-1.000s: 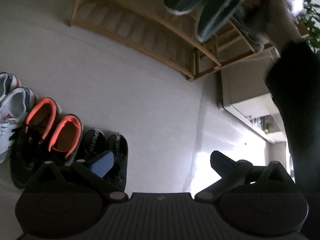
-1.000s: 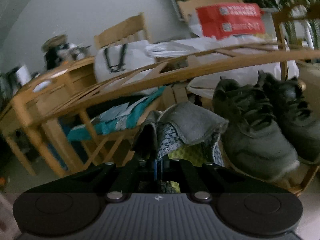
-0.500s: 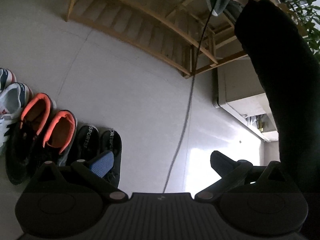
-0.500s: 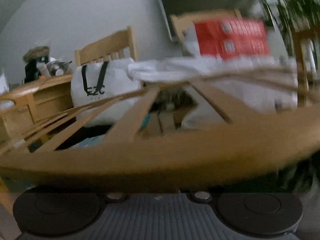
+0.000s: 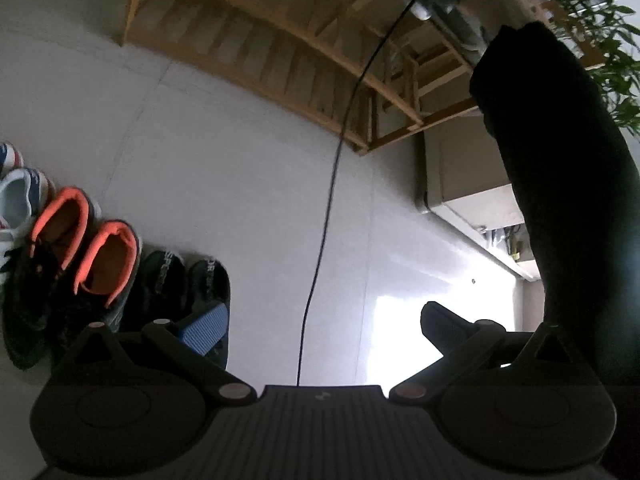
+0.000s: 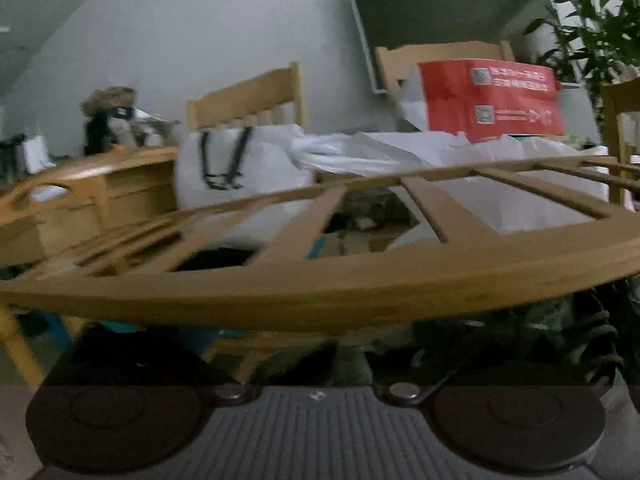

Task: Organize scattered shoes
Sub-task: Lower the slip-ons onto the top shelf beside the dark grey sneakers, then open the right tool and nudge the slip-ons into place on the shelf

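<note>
Our right gripper (image 6: 320, 368) is opening its jaws at the rack (image 6: 320, 292); we cannot see a shoe between them. Our left gripper (image 5: 324, 320) is wide and empty above the shoes (image 5: 108, 264) on the floor (image 5: 240, 160). We should pull back slowly so nothing falls.

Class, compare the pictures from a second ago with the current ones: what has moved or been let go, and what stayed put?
The right gripper, shut a second ago on a grey shoe at the wooden rack, now shows no shoe between its opening jaws; its fingers are hidden below the rack's front rail. In the left view the sleeve has reached further over the rack. Unchanged: the left gripper, open, and the floor shoe row.
</note>
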